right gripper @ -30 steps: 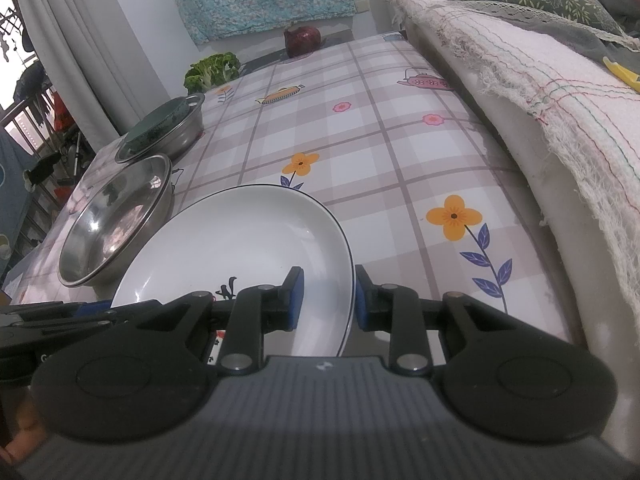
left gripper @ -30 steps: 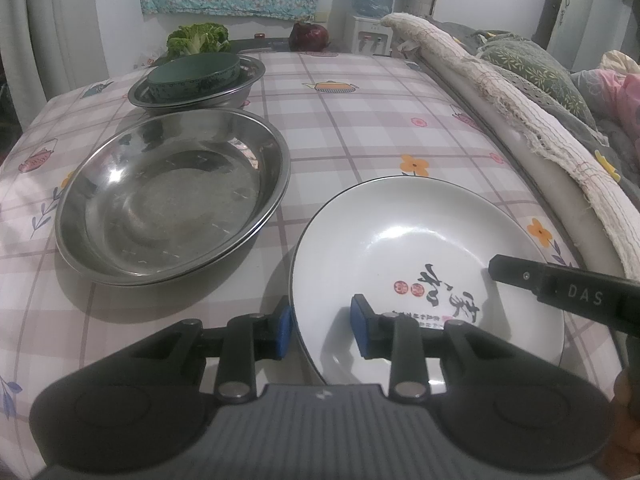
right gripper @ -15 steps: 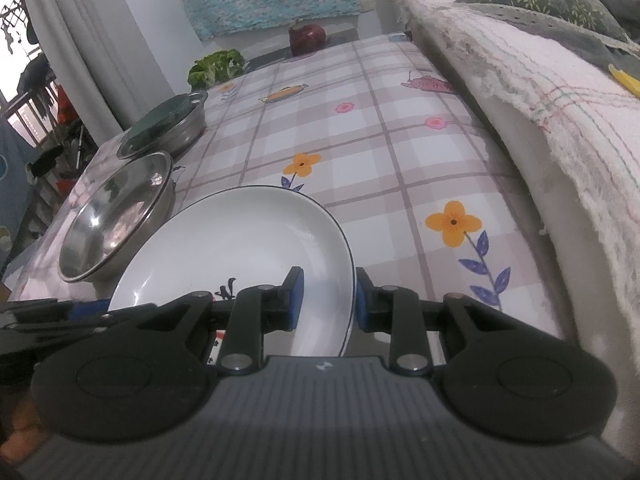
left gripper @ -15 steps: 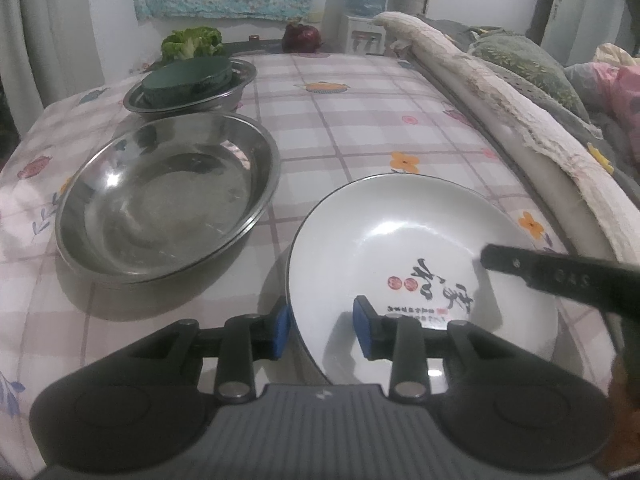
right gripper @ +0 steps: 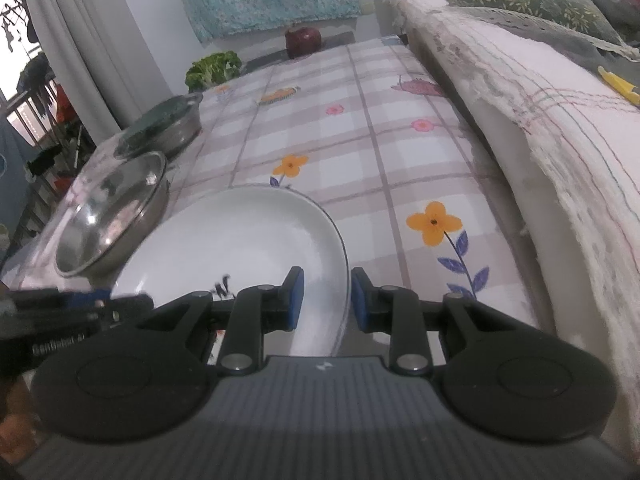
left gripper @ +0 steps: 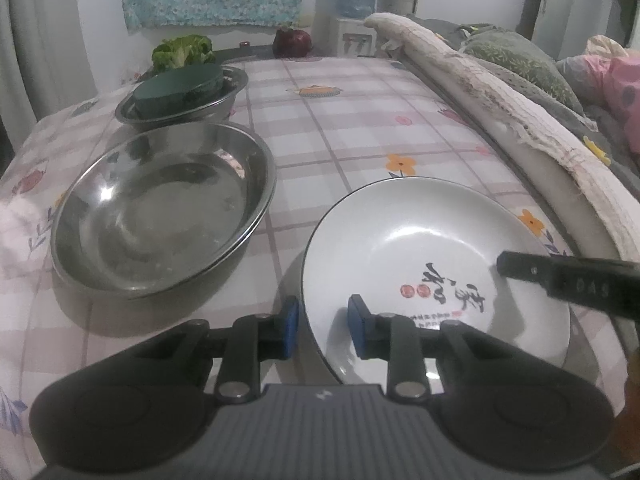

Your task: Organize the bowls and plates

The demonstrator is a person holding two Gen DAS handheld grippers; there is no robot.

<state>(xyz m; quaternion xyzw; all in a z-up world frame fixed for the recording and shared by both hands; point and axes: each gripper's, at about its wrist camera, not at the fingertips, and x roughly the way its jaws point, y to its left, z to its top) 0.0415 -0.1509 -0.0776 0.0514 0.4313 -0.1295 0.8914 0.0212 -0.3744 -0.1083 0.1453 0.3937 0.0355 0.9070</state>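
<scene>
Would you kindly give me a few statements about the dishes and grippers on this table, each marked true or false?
1. The white plate has its rim between the fingers of both grippers. True.
2. The large steel basin holds food. False: it is empty.
3. A dark green round thing sits in the far steel bowl. True.
4. The left gripper straddles the steel basin's rim. False: it straddles the plate's, jaws closing.
5. The plate is plain white. False: it bears black writing and red stamps.
</scene>
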